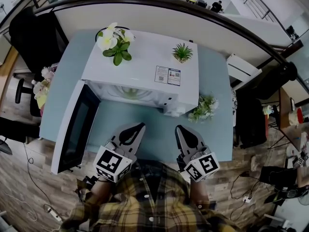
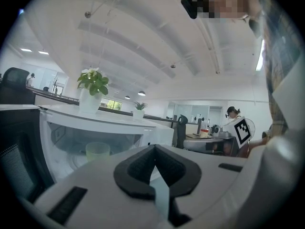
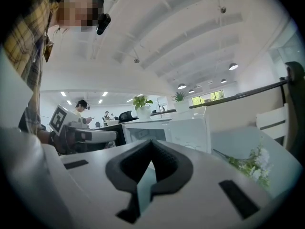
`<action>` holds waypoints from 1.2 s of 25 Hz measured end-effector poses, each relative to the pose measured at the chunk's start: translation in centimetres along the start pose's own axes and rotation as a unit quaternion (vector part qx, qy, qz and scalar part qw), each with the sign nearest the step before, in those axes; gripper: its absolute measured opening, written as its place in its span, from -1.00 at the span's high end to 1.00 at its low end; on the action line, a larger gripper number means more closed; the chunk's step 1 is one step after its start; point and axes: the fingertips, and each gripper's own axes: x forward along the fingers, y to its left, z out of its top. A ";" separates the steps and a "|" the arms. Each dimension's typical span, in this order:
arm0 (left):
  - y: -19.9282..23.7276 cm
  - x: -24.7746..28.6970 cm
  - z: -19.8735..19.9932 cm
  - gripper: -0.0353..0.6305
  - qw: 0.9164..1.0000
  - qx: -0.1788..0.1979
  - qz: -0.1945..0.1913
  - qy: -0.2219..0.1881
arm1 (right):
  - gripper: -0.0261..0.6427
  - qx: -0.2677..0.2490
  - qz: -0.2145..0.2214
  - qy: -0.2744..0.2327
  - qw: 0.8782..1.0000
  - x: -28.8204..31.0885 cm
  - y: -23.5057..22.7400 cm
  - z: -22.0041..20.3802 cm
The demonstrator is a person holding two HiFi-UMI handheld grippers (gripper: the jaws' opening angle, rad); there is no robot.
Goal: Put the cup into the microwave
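Note:
A white microwave (image 1: 140,71) stands on the pale blue table (image 1: 159,134), its door (image 1: 72,124) swung open to the left. In the left gripper view a pale green cup (image 2: 97,150) stands upright inside the microwave (image 2: 109,128) cavity. My left gripper (image 1: 141,125) hovers near the table's front edge, in front of the opening, shut with nothing between its jaws (image 2: 153,147). My right gripper (image 1: 179,128) is beside it, pointing at the microwave's right part (image 3: 186,128), also shut and empty (image 3: 151,142). Neither gripper touches the cup.
A pot of white flowers (image 1: 115,40) and a small green plant (image 1: 182,52) sit on top of the microwave. A leafy sprig (image 1: 205,108) lies on the table right of it. A black chair (image 1: 34,33) stands at the left.

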 end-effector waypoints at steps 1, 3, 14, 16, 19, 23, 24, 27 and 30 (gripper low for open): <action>0.0 0.0 0.0 0.92 1.000 0.000 0.001 0.000 | 0.91 -0.001 0.000 0.000 1.000 0.0 0.0 0.0; 0.0 -0.1 -0.1 0.92 1.000 0.000 0.002 -0.001 | 0.91 -0.002 0.000 -0.001 1.000 -0.1 0.1 -0.1; -0.2 -0.8 -0.2 0.92 1.000 0.000 0.006 -0.001 | 0.91 0.005 -0.002 -0.002 1.000 -0.6 0.4 -0.3; -0.2 -0.9 -0.3 0.92 1.000 -0.001 0.006 -0.002 | 0.91 0.006 -0.002 -0.001 1.000 -0.7 0.4 -0.4; -0.3 -1.0 -0.4 0.92 1.000 -0.002 0.005 -0.003 | 0.91 0.006 -0.003 -0.001 1.000 -0.7 0.4 -0.4; -0.3 -1.1 -0.5 0.92 1.000 -0.002 0.004 -0.002 | 0.91 0.007 -0.008 -0.002 1.000 -0.7 0.3 -0.4; -0.3 -1.1 -0.5 0.92 1.000 -0.003 0.004 -0.002 | 0.91 0.008 -0.010 -0.002 1.000 -0.7 0.3 -0.4; -0.4 -1.1 -0.4 0.92 1.000 -0.002 0.003 -0.002 | 0.91 0.009 -0.010 -0.002 1.000 -0.7 0.3 -0.4; -0.3 -1.1 -0.4 0.92 1.000 -0.003 0.005 -0.002 | 0.91 0.009 -0.009 -0.001 1.000 -0.6 0.3 -0.4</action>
